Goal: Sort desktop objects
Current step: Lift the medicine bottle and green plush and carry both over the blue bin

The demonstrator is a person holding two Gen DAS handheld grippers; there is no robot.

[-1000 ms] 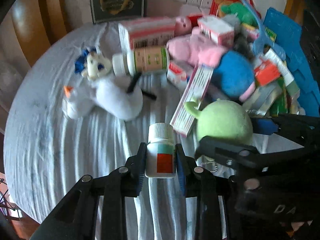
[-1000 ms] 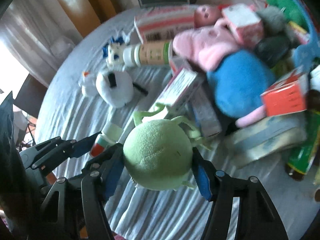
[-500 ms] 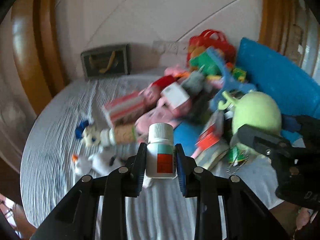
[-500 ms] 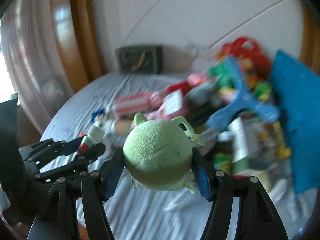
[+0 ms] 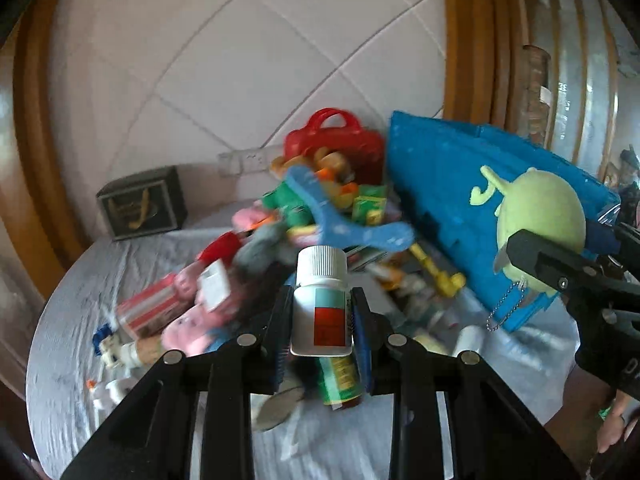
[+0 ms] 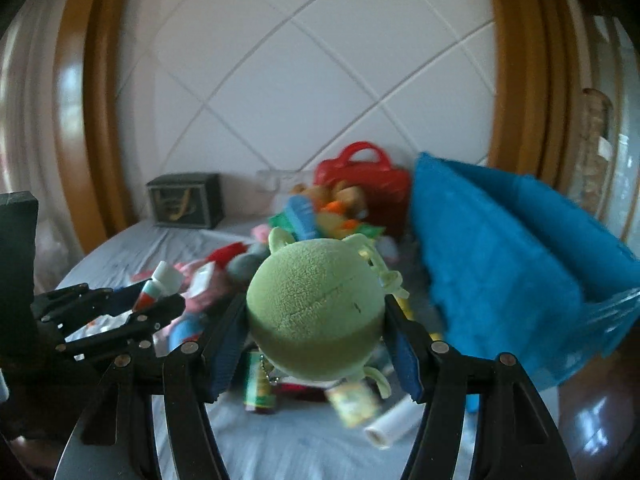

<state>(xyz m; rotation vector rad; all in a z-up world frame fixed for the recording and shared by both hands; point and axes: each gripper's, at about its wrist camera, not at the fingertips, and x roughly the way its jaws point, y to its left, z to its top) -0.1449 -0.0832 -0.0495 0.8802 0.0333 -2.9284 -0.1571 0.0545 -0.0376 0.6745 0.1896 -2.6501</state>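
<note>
My left gripper (image 5: 322,320) is shut on a white pill bottle (image 5: 321,304) with a teal and red label, held upright above the table. My right gripper (image 6: 316,334) is shut on a round green plush toy (image 6: 314,308) with small ears and a bead chain. The plush toy (image 5: 540,216) also shows at the right of the left wrist view, in front of a blue bin (image 5: 448,188). The left gripper with the bottle (image 6: 158,284) shows at the left of the right wrist view.
A round table with a grey cloth (image 5: 80,300) holds a heap of toys, boxes and bottles (image 5: 280,240). A red basket (image 5: 336,140) and a dark box (image 5: 142,202) stand at the back by the wall. The blue bin (image 6: 500,264) is at the right.
Both grippers have risen and tilted up with their loads. The view now takes in the wall and the blue bin, and the heap lies farther below.
</note>
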